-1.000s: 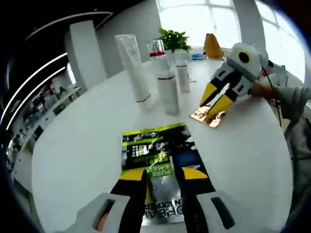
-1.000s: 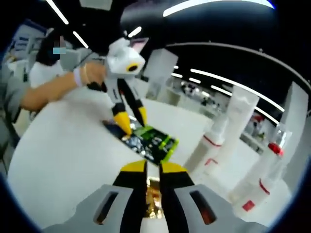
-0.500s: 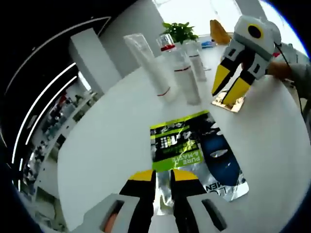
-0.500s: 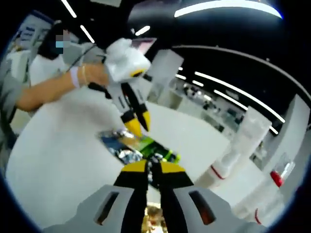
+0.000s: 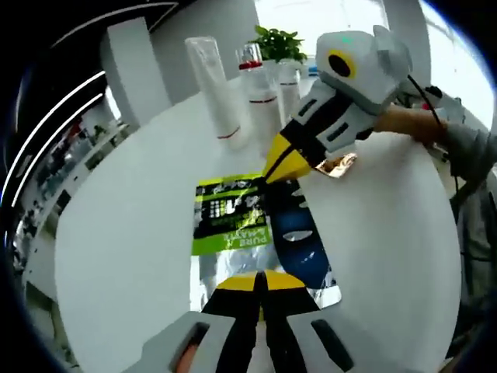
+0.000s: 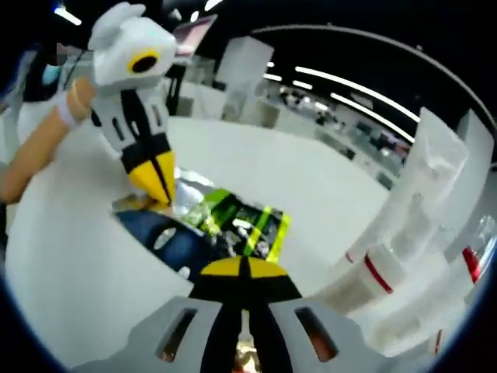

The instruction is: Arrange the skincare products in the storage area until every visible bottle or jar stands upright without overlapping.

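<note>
Sachet (image 5: pixel 252 237) near edge hidden behind left gripper (image 5: pixel 259 289) jaw tips; grip on foil not clear. Sachet print partly legible, smaller text unreadable. Gold packet (image 5: pixel 335 165) beyond sachet mostly covered by right gripper (image 5: pixel 273 172); only shiny corner shows. In right gripper view, sachet (image 6: pixel 233 225) blurred, far corner hidden behind left gripper (image 6: pixel 159 189); gold scrap (image 6: pixel 247 353) between own jaws barely visible. White bottles (image 6: pixel 404 264) right of sachet cut by frame edge, labels unreadable.

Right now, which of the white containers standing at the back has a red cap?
The clear-topped bottle behind the tube. It has a red cap; the others carry only a thin red band.
</note>
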Available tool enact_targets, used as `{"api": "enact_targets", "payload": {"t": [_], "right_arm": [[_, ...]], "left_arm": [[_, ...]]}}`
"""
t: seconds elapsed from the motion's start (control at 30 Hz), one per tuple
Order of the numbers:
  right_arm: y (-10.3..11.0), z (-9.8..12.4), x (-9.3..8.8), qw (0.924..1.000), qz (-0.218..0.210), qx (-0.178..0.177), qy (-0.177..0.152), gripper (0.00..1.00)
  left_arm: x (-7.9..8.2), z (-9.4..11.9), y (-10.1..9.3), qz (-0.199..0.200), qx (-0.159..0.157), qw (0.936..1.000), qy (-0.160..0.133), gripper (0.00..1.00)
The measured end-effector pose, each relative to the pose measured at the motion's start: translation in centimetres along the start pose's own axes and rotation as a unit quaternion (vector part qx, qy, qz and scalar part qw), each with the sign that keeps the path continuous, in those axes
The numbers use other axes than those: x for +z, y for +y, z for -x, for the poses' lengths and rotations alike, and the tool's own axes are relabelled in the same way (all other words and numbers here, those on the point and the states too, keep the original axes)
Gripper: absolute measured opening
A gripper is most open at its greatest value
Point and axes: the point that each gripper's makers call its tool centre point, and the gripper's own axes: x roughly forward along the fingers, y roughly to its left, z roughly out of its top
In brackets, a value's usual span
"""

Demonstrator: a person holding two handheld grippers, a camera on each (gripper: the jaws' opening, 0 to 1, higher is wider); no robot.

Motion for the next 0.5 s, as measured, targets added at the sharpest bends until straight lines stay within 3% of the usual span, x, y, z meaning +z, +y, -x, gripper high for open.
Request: {"api": "enact_targets", "payload": {"t": [0.07, 0.13, 0.2, 0.23, 0.33, 0.47, 0.5], "right_arm": [[0.1, 0.0, 0.3, 0.9999, 0.007, -0.007, -0.003, 0.00], [0.2, 0.2, 0.2, 0.9995, 0.029, -0.013, 0.007, 0.00], [0.4, 0.2, 0.2, 0.9992, 0.035, -0.012, 0.010, 0.00], [0.4, 0.3, 0.2, 0.9992, 0.035, -0.011, 0.013, 0.00], [0.6, 0.3, 0.2, 0.9993, 0.033, -0.003, 0.015, 0.00], [0.8, 0.2, 0.2, 0.9994, 0.031, -0.001, 0.015, 0.00], [0.8, 0.2, 0.3, 0.9995, 0.028, -0.001, 0.013, 0.00]], "left_arm": [[-0.3, -0.1, -0.3, 0.056, -0.011, 0.9983, 0.004, 0.00], [-0.5, -0.2, -0.6, 0.084, -0.019, 0.9963, 0.005, 0.00], [-0.8, -0.2, -1.1, 0.081, -0.025, 0.9964, 0.006, 0.00], [-0.5, -0.2, 0.0, 0.082, -0.028, 0.9962, 0.006, 0.00], [-0.4, -0.3, 1.9, 0.061, 0.013, 0.9981, -0.001, 0.00], [-0.4, -0.2, 1.9, 0.065, 0.028, 0.9975, -0.003, 0.00], [-0.3, -0.3, 2.7, 0.068, 0.039, 0.9969, -0.004, 0.00]]}}
